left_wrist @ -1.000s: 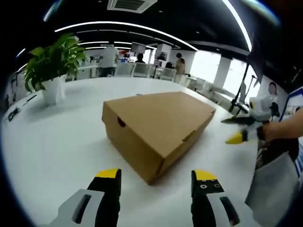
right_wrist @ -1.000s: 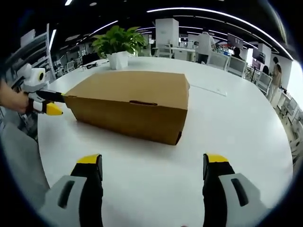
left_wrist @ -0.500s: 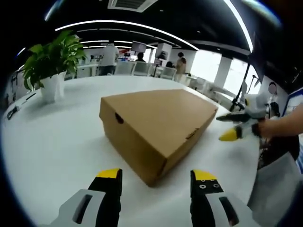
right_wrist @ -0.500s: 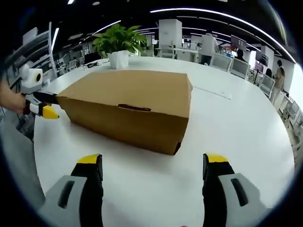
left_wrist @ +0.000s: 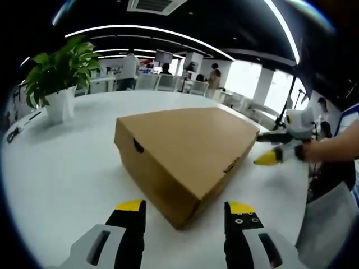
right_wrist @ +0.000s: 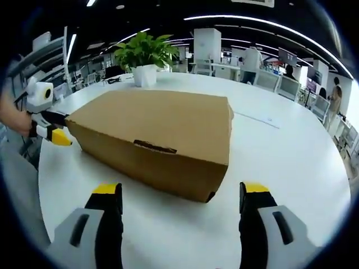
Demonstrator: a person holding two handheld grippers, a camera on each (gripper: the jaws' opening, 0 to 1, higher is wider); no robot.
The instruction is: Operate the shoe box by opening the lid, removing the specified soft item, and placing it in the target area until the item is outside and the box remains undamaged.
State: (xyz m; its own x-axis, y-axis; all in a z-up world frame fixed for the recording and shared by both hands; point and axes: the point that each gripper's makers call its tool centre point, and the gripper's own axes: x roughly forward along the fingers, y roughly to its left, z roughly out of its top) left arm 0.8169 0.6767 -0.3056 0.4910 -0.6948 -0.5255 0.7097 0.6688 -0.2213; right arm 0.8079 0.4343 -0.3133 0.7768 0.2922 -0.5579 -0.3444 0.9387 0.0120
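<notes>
Now the shoe box [left_wrist: 185, 154] looms larger ahead of both grippers than a second ago, its lid still down. In the left gripper view the left gripper [left_wrist: 184, 208] has its jaws spread wide with nothing between them, and a box corner sits just ahead of the gap. In the right gripper view the right gripper [right_wrist: 182, 190] is likewise spread and empty, with the long side of the shoe box [right_wrist: 157, 140] and its finger slot straight ahead, closer than before.

Off to the left gripper's right, the other tool's yellow tip has drawn in near the far end of the box. A potted plant [left_wrist: 56, 78] stands well beyond the box to the left gripper's left. Bare white table [left_wrist: 61, 168] spreads around the box on every side; its rounded edge curves away to the right gripper's right [right_wrist: 314, 168].
</notes>
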